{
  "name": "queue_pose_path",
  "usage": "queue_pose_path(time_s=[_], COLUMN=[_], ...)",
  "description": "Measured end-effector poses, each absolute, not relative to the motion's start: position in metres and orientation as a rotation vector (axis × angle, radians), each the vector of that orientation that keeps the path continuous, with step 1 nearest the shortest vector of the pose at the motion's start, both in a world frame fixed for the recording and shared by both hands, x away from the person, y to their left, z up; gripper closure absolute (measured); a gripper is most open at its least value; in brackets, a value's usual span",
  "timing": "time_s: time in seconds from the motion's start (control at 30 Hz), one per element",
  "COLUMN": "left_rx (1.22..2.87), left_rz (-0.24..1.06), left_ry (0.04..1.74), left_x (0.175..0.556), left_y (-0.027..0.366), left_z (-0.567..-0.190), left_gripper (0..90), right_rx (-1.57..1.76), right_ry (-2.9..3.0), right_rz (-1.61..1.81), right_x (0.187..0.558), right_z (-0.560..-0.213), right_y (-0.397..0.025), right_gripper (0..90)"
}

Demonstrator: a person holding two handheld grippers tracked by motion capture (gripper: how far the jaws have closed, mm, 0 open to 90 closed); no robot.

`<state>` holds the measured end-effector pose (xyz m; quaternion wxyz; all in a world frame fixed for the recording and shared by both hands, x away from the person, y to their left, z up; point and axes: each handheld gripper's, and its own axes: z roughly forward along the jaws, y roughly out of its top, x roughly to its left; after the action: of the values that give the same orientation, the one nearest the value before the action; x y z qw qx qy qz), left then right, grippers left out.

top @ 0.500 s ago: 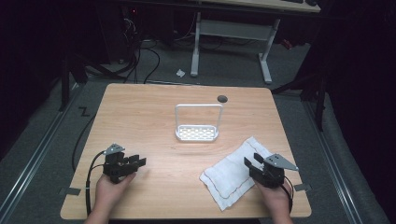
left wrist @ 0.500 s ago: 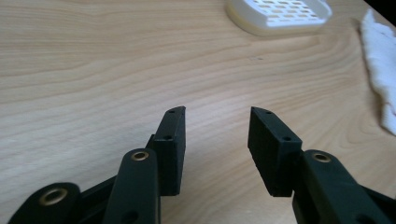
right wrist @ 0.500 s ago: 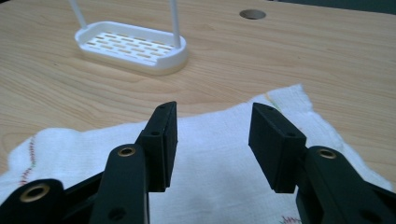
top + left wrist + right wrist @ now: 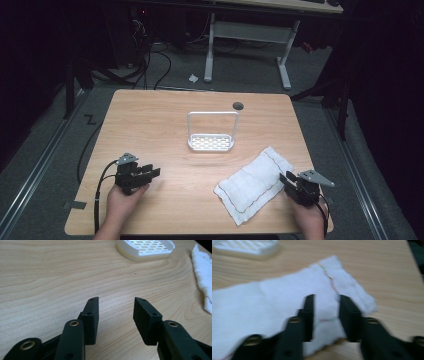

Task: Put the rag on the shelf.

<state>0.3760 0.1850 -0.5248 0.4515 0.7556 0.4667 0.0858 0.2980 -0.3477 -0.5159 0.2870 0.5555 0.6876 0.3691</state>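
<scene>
**Ana:** Pale wood makes up the square tabletop point(image 4: 165, 125), seen from above. Where is the cloth?

**Ben:** It is a white rectangular towel with a thin red stitched border point(image 4: 255, 185), lying flat near the table's front right corner, turned at an angle to the edges.

**Ana:** And the grippers?

**Ben:** A person's hands come in from the bottom edge. The right gripper point(image 4: 289, 181) sits at the towel's right end, its black jaws pointing over the cloth. In the right gripper view, which is blurred, the towel point(image 4: 274, 305) lies under and beyond the right gripper point(image 4: 325, 300); the jaws stand apart with a moderate gap, holding nothing. I cannot tell whether they touch the fabric.

**Ana:** The left one?

**Ben:** The left gripper point(image 4: 150, 172) rests low over bare wood near the front left, well apart from the towel. In its own view the left gripper point(image 4: 116, 303) has its jaws spread wide and empty, and the towel's edge point(image 4: 202, 277) shows at far right.

**Ana:** Anything else on the table?

**Ben:** A small white slotted plastic tray with a tall wire loop handle point(image 4: 211, 142) stands near the centre, just behind the towel, not touching it. A dark round cable hole point(image 4: 238, 105) sits near the back edge.
</scene>
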Motion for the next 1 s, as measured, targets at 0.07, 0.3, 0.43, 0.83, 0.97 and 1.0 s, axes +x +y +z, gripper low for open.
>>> queue_pose_path(time_s=[0.07, 0.3, 0.43, 0.83, 0.97, 1.0], left_rx=[1.886, 1.901, 1.907, 2.002, 2.009, 2.012], left_rz=[0.216, 0.22, 0.222, 0.171, 0.126, 0.114], left_ry=[1.132, 1.129, 1.111, 0.973, 0.934, 0.918], left_x=[0.375, 0.375, 0.372, 0.362, 0.356, 0.353], left_y=[0.181, 0.179, 0.175, 0.137, 0.125, 0.12], left_z=[-0.524, -0.526, -0.525, -0.526, -0.525, -0.525], left_gripper=[56.1, 56.0, 56.6, 62.0, 67.9, 67.9], right_rx=[1.569, 1.605, 1.601, 1.509, 1.474, 1.463], right_ry=[1.823, 1.873, 1.894, 1.97, 1.989, 1.996], right_rz=[0.938, 0.871, 0.853, 0.868, 0.878, 0.879], right_x=[0.303, 0.318, 0.33, 0.346, 0.344, 0.343], right_z=[-0.517, -0.527, -0.53, -0.532, -0.533, -0.533], right_y=[-0.359, -0.36, -0.359, -0.329, -0.319, -0.316], right_gripper=[90.0, 90.0, 90.0, 90.0, 90.0, 90.0])
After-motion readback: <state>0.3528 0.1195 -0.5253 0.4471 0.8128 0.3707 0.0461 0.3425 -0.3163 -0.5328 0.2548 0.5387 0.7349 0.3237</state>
